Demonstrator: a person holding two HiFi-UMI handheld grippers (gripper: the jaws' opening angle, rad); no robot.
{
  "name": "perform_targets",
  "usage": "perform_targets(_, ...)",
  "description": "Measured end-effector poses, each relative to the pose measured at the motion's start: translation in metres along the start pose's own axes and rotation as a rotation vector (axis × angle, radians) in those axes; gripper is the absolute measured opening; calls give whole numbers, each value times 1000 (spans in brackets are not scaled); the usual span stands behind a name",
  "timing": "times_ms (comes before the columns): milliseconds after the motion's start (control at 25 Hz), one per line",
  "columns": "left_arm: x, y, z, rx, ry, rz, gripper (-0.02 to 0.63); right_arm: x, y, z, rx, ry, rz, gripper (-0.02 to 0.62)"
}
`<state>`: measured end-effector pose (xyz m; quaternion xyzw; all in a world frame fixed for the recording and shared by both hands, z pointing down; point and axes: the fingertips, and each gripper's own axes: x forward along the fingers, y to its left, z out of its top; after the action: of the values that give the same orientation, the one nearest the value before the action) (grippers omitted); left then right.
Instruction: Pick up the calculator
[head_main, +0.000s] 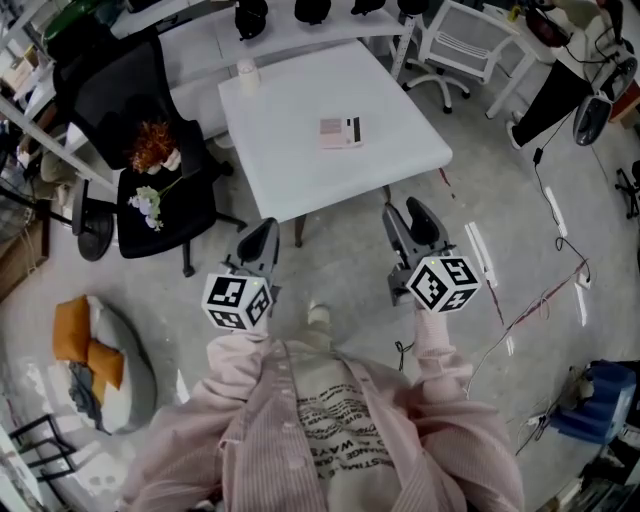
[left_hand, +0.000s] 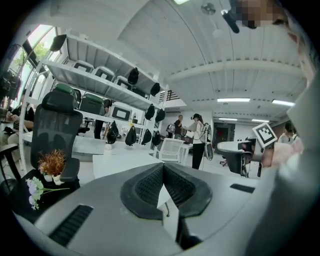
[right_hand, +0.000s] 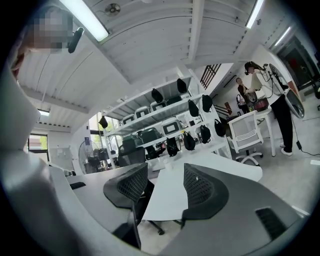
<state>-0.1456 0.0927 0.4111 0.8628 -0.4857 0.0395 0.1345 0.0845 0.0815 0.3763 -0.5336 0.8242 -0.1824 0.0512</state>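
Note:
The calculator (head_main: 340, 131), pale pink with a dark display strip, lies flat near the middle of the white square table (head_main: 290, 170). Both grippers hang over the floor in front of the table's near edge, well short of the calculator. My left gripper (head_main: 265, 230) is shut with nothing in it; in the left gripper view its ribbed pads (left_hand: 150, 185) meet at the tips. My right gripper (head_main: 409, 214) is open and empty, and the table top (right_hand: 172, 192) shows through its gap. The calculator is not visible in either gripper view.
A white cup (head_main: 247, 75) stands at the table's far left corner. A black office chair (head_main: 150, 140) holding flowers sits left of the table, and a white chair (head_main: 468, 42) at the back right. Cushions (head_main: 92, 355) and cables (head_main: 545, 290) lie on the floor. People (left_hand: 199, 137) stand far off.

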Motion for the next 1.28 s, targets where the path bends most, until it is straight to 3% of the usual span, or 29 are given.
perform_targets(520, 65, 21, 7, -20, 18, -49, 2, 49, -33, 5, 15, 29, -17, 193)
perform_targets(1040, 152, 66, -5, -102, 76, 9, 2, 146, -100, -6, 75, 119, -10, 193)
perform_targets(1280, 205, 79, -21, -157, 141, 23, 2, 199, -136, -19, 108, 211, -1, 193)
